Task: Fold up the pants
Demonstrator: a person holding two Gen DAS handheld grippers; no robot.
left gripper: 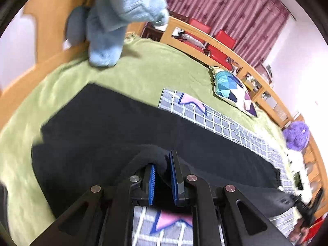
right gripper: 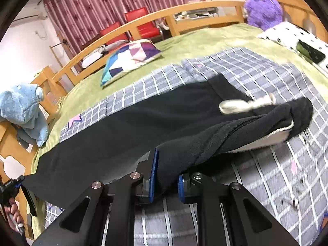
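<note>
Right now the left gripper (left gripper: 163, 176) and the right gripper (right gripper: 166, 182) each pinch the near edge of the black pants (right gripper: 127, 129) lying on the bed (left gripper: 143, 71), and the thick cloth could slip out if one pulls harder.

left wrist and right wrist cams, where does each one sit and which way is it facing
Left wrist: on the left gripper, shut on the black fabric pants, angled down across the green bedspread toward the wooden bed rail; the right gripper shows at far right.
Right wrist: on the right gripper, shut on the pants' hem, facing the same rail; the left gripper and the hand holding it show at lower left.
Shared: pants, grey checked sheet, geometric-patterned cushion.
</note>
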